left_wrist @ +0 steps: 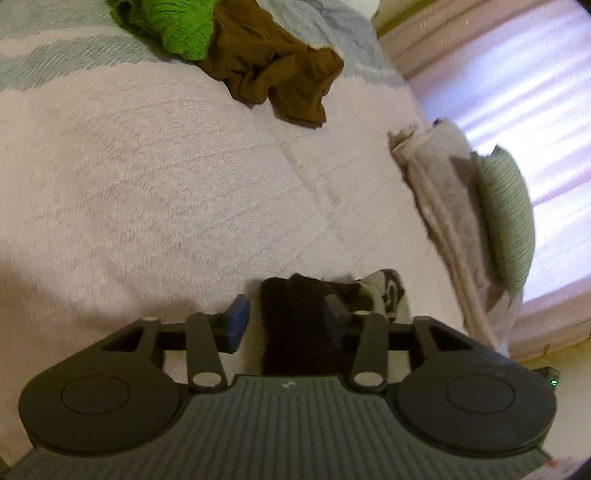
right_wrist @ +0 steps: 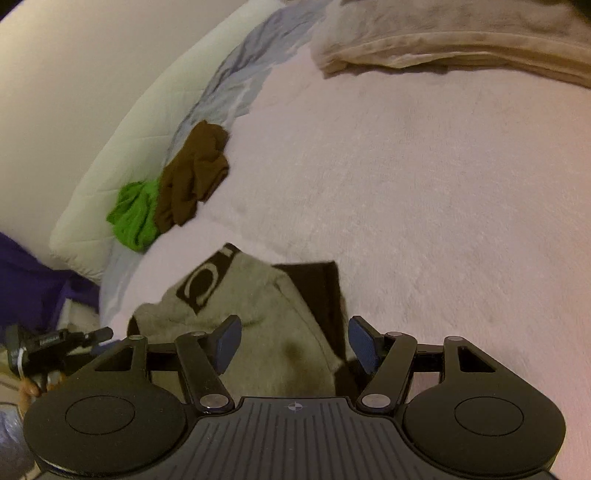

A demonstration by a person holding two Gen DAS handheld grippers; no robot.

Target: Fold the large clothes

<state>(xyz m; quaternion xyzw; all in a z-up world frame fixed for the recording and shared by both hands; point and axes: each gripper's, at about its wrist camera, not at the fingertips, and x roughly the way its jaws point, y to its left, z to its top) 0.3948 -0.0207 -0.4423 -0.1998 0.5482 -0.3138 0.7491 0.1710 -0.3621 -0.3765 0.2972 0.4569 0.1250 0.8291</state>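
Note:
A grey-beige garment point(right_wrist: 266, 332) with dark brown trim point(right_wrist: 321, 288) and a dark logo band lies crumpled on the pale pink bedspread point(right_wrist: 424, 221). My right gripper point(right_wrist: 295, 341) hovers just over it, open, with the blue pads either side of the grey cloth. In the left wrist view the garment's dark part point(left_wrist: 295, 325) lies between the fingers of my left gripper point(left_wrist: 286, 319) and covers the right finger. The left pad point(left_wrist: 238, 323) stands clear of the cloth, so that gripper is open. A patterned beige piece point(left_wrist: 388, 291) shows behind it.
A brown garment point(left_wrist: 273, 70) and a green one point(left_wrist: 177, 26) lie bunched at the bed's far side. A folded beige blanket point(left_wrist: 443, 206) and a green striped cushion point(left_wrist: 506, 218) sit by the curtains. A white pillow point(right_wrist: 122, 162) and a hand-held black device point(right_wrist: 48, 347) are at left.

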